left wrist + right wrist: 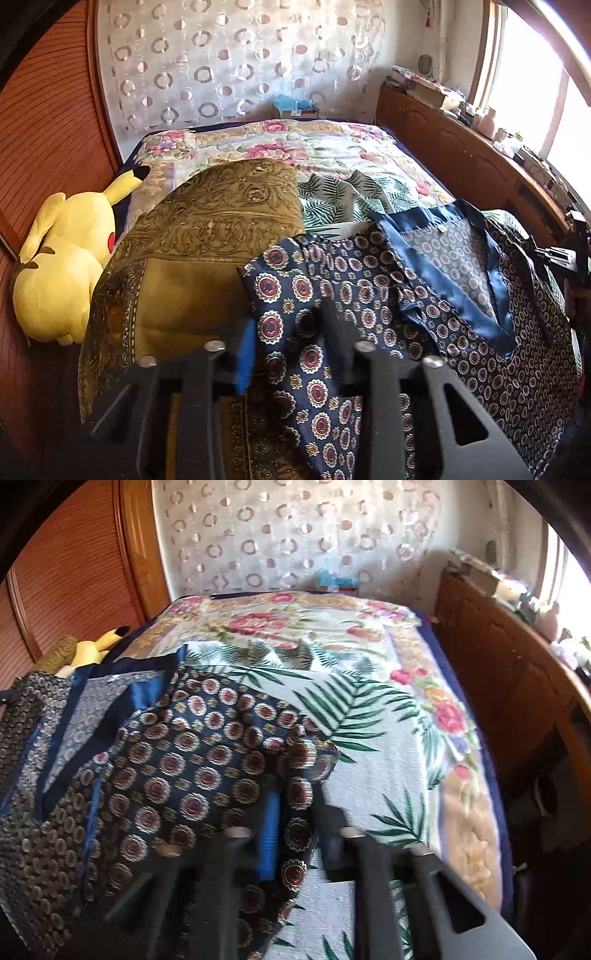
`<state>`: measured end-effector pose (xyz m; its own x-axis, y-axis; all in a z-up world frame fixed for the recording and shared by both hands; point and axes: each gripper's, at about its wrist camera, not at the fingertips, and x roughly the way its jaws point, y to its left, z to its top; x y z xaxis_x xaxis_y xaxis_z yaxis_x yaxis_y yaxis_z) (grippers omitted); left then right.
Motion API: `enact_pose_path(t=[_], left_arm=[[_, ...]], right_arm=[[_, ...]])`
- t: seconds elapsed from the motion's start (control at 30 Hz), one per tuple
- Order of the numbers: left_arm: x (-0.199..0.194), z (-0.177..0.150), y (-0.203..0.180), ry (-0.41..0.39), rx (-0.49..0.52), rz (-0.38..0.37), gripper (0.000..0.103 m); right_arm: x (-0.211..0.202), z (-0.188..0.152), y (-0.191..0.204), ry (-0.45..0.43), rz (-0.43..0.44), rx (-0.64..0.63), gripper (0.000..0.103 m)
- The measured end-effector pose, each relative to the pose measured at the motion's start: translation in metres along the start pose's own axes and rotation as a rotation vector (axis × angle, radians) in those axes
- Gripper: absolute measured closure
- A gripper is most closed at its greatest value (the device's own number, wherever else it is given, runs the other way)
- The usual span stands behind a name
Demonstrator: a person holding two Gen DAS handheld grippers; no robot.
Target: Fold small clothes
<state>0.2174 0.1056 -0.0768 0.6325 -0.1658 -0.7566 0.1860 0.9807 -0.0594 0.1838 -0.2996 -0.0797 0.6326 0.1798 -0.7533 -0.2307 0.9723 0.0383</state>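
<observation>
A navy satin garment with red-and-gold medallion print and plain blue trim (424, 280) lies spread on the near part of the bed. Its left portion drapes over an olive-gold patterned cushion (192, 251), and its right portion rests on a white palm-leaf print cloth (369, 738) laid over the floral quilt (303, 616). A yellow plush toy (62, 266) sits far left against the wooden wall.

The fabric looks thin, glossy and light, so it will likely slide easily, slump rather than hold a crease, and slip out of a shallow pinch. The best places to hold it are probably the sleeve ends or hemmed corners, where the layers are doubled and give the pads more to bite.

The left gripper (291, 343) has its jaws drawn well in, with a fold of the left sleeve running between the blue pad and the black finger; it appears to be clamped on that cloth. The right gripper (295, 834) is nearly closed, pinching the narrow right edge of the same garment, which hangs through between its fingers above the palm-leaf cloth.
</observation>
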Motion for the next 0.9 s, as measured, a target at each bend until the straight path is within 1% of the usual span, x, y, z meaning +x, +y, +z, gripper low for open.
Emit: enact_pose_path(t=[0.03,0.07,0.1,0.17,0.23,0.3,0.43,0.57,0.6,0.7,0.9], left_arm=[[-0.001,0.001,-0.001,0.001,0.007,-0.001,0.084],[-0.002,0.001,-0.002,0.002,0.012,-0.003,0.092],[-0.004,0.001,-0.004,0.0,0.017,-0.005,0.098],[-0.012,0.001,-0.006,-0.021,0.022,-0.013,0.101],[-0.024,0.002,-0.007,-0.059,0.022,0.001,0.101],[-0.038,0.006,-0.007,-0.109,0.024,0.03,0.101],[-0.056,0.021,-0.001,-0.175,0.012,0.085,0.101],[-0.063,0.03,0.002,-0.215,0.017,0.14,0.101],[-0.064,0.03,0.002,-0.222,0.023,0.147,0.101],[-0.068,0.025,0.002,-0.234,0.023,0.141,0.101],[-0.086,0.002,-0.012,-0.26,0.037,0.111,0.101]], right_arm=[[0.001,0.002,0.001,0.007,0.014,-0.007,0.099],[0.002,0.002,0.003,0.01,0.015,-0.022,0.099],[0.002,0.003,0.005,0.011,0.012,-0.037,0.1],[-0.001,0.005,0.005,-0.005,0.007,-0.05,0.101],[-0.011,0.009,0.003,-0.041,-0.005,-0.052,0.101],[-0.025,0.014,-0.001,-0.09,-0.038,-0.052,0.101],[-0.05,0.031,-0.016,-0.157,-0.13,-0.047,0.101],[-0.061,0.044,-0.027,-0.18,-0.231,-0.059,0.102],[-0.062,0.045,-0.029,-0.177,-0.24,-0.06,0.102],[-0.064,0.042,-0.024,-0.176,-0.246,-0.067,0.102],[-0.085,0.029,-0.003,-0.22,-0.173,-0.075,0.102]])
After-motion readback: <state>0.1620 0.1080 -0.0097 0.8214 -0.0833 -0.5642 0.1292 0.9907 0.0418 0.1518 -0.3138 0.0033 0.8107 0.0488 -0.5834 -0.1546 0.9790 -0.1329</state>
